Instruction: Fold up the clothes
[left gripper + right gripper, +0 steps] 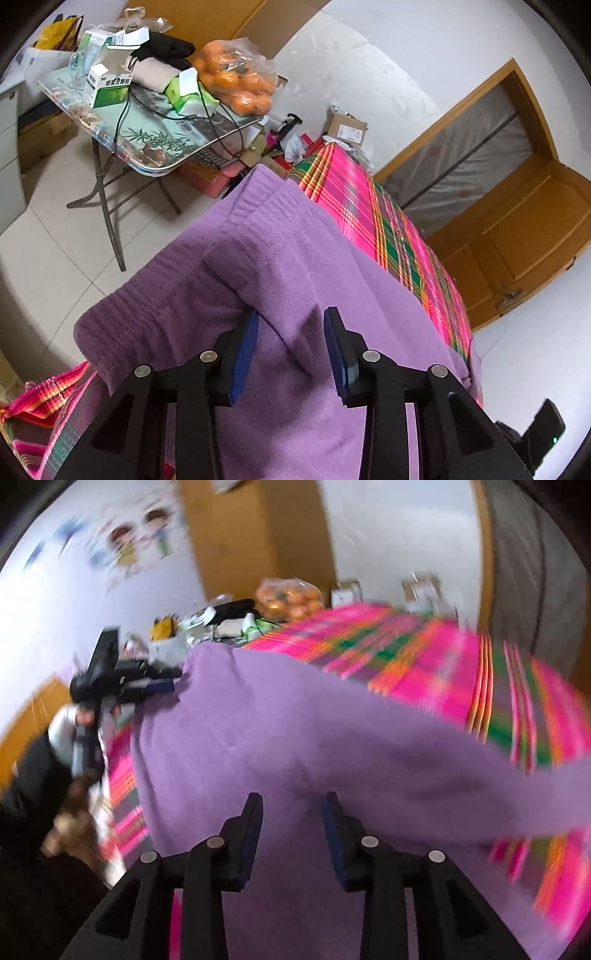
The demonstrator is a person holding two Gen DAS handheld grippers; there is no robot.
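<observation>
We see a folding tabletop (155, 147) with a bamboo print beside the bed, crowded with a clear bag of oranges (236, 79), green-and-white boxes (109, 86), a black pouch (168, 46) and trailing black cables (177, 116). Behind it we make out a cardboard box (345, 127) against the white wall, and a wooden door (517, 206) farther right. In our blurred right view, cartoon stickers (125, 542) dot the wall.

Both tongs spread apart

The left tongs (290, 325) stand parted, fingers angled forward and down; the right tongs (293, 808) are likewise parted, blurred, pads (332, 823) gripping nothing.
</observation>
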